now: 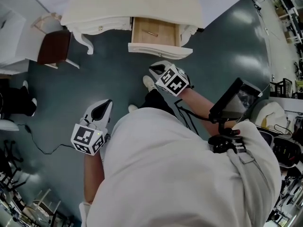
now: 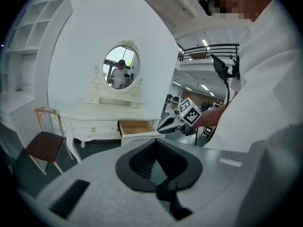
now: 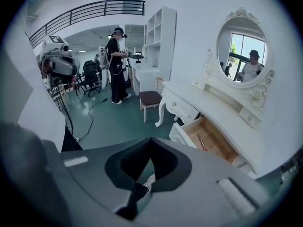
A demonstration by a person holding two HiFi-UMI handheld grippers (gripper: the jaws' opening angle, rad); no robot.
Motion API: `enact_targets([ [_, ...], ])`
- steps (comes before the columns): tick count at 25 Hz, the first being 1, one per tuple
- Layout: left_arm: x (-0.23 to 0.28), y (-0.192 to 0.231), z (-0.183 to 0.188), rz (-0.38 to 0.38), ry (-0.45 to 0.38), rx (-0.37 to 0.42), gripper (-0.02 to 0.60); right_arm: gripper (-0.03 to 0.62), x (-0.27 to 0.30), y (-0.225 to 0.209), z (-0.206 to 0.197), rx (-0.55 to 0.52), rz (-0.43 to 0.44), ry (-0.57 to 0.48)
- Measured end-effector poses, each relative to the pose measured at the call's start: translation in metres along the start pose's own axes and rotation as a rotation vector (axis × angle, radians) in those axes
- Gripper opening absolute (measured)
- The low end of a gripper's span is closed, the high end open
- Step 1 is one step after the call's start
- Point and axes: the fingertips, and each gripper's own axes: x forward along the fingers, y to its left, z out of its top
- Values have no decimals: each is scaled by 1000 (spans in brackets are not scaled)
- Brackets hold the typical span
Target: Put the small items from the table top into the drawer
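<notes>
A white-clad torso (image 1: 180, 174) is seen nearest, filling the lower head view. Just ahead of it the left gripper (image 1: 107, 103) is held low over the floor, its jaws brought together with nothing between them. The right gripper (image 1: 154, 70) is held further forward, near the drawer, its jaws likewise closed and empty. A white shoe (image 1: 149, 82) is glimpsed just beside it. The drawer (image 1: 154, 32) is pulled out from the white bench (image 1: 142, 4), and a thin reddish item (image 1: 151, 33) is seen lying on its wooden bottom. A brown-seated chair (image 1: 53, 46) is set at the bench's left, an oval mirror (image 3: 244, 44) is mounted above the bench, and a cable (image 1: 42, 148) is trailed across the dark floor (image 1: 227, 56).
</notes>
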Motion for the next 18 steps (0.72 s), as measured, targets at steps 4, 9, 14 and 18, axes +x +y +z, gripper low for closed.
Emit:
enact_targets([
  [4,1,0,-3,0,2,-3,0,0,-3,5,6,-27,8,0],
  [9,2,2,-2,-3,3,4,0,0,-4,8,12,-46,10,-5],
  [14,3,2,-1,-5,2,5,0,0,-6,10,17,-56,15,-14],
  [18,3,3,-3,-4,4,1,0,0,-6,11,20,-69,18,-21],
])
